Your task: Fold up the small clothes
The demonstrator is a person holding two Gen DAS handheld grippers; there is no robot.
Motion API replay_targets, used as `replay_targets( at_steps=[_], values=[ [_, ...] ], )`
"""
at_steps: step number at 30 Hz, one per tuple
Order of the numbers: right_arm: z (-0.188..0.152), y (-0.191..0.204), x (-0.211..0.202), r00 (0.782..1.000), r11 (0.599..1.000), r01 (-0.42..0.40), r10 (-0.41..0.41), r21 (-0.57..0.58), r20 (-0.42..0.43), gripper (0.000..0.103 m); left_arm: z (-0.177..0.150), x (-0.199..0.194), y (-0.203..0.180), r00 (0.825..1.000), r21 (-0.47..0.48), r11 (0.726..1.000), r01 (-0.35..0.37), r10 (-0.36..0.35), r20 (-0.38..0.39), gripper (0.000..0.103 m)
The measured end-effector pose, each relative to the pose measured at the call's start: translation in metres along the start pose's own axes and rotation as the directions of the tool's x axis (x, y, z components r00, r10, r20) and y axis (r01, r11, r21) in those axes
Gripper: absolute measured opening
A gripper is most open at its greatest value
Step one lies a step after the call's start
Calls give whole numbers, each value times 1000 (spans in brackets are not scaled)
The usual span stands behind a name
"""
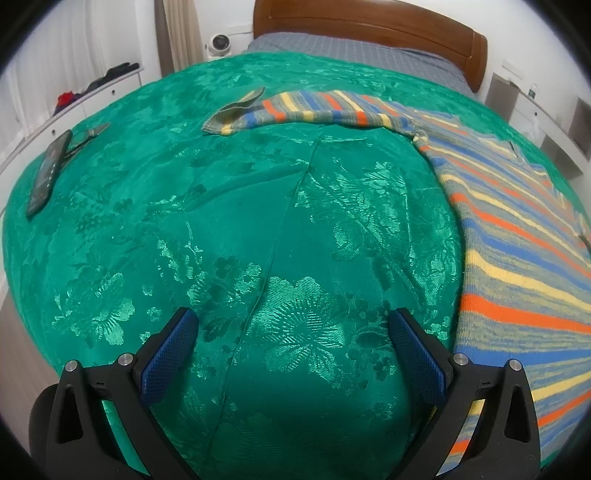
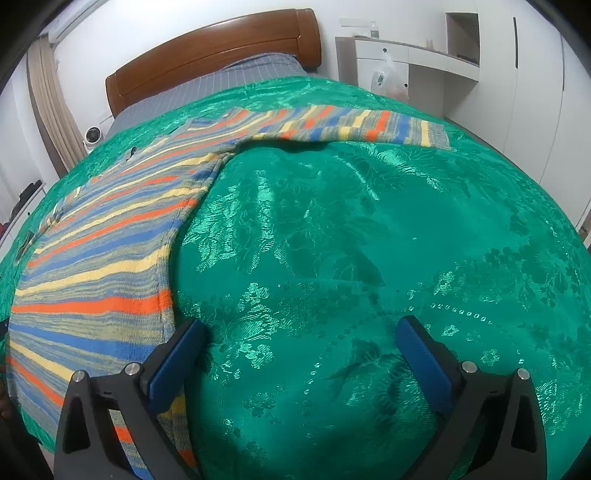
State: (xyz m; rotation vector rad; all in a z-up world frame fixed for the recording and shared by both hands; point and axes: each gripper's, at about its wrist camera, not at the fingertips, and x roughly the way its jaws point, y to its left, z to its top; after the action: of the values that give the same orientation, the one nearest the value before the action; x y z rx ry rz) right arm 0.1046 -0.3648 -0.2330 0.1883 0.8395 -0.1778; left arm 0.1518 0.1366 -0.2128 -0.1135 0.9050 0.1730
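Observation:
A striped knit sweater (image 1: 517, 236) in blue, orange, yellow and grey lies flat on a green bedspread (image 1: 258, 221). Its left sleeve (image 1: 303, 107) stretches out to the left. In the right wrist view the sweater body (image 2: 103, 251) lies at the left and its other sleeve (image 2: 362, 125) reaches to the right. My left gripper (image 1: 293, 321) is open and empty over the bedspread, just left of the sweater's hem. My right gripper (image 2: 301, 328) is open and empty, just right of the hem.
A dark phone (image 1: 50, 170) and a pair of scissors (image 1: 86, 136) lie on the bedspread at the far left. A wooden headboard (image 1: 369, 26) stands at the back. White cabinets (image 2: 498, 74) and a plastic bag (image 2: 386, 79) stand at the right.

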Motion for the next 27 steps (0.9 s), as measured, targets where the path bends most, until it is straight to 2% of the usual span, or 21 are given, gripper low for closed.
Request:
replay_targets(
  at_steps=[27],
  values=[
    [-1, 5, 4, 999, 999, 32, -32, -20, -6, 103, -3, -1, -1, 1000, 24, 1000, -5, 4, 16, 103]
  ],
)
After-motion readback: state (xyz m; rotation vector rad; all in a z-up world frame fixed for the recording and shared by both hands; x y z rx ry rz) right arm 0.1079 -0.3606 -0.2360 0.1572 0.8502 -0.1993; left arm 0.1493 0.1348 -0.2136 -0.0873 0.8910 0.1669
